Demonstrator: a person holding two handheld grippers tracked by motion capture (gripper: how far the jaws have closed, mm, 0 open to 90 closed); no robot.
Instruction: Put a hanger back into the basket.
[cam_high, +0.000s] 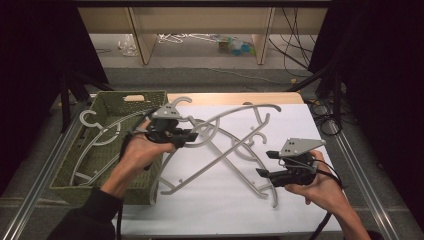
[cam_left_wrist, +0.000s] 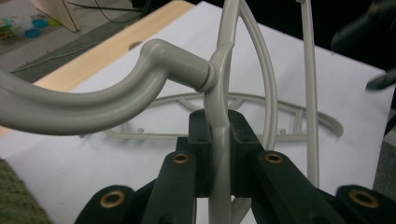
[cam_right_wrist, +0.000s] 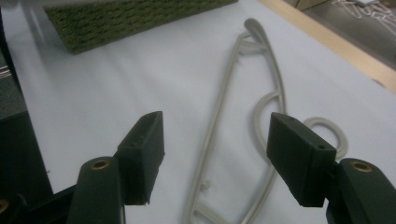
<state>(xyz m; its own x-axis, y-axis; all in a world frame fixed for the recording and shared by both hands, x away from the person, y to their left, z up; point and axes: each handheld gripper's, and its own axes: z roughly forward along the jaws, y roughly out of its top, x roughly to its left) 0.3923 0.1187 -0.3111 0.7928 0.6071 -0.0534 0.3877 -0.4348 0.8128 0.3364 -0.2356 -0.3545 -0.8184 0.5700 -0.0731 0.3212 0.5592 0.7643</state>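
High view: left tongs (cam_high: 187, 136) are clamping a grey hanger (cam_high: 220, 121) at its neck, lifting it beside the green basket (cam_high: 75, 172), seemingly for stowing. Right tongs (cam_high: 264, 163) are gaping empty above another hanger (cam_right_wrist: 233, 135) lying on the desk (cam_high: 210, 210).

Each hand carries a black two-jaw gripper, the left gripper (cam_high: 189, 135) and the right gripper (cam_high: 263, 163), topped by a grey three-cornered plate with small screws. The jaws are blocky black pads on black arms, with brass-ringed pivots at five and seven o'clock in both gripper views. A black cable trails from each. The left forearm wears a dark sleeve (cam_high: 87, 215).
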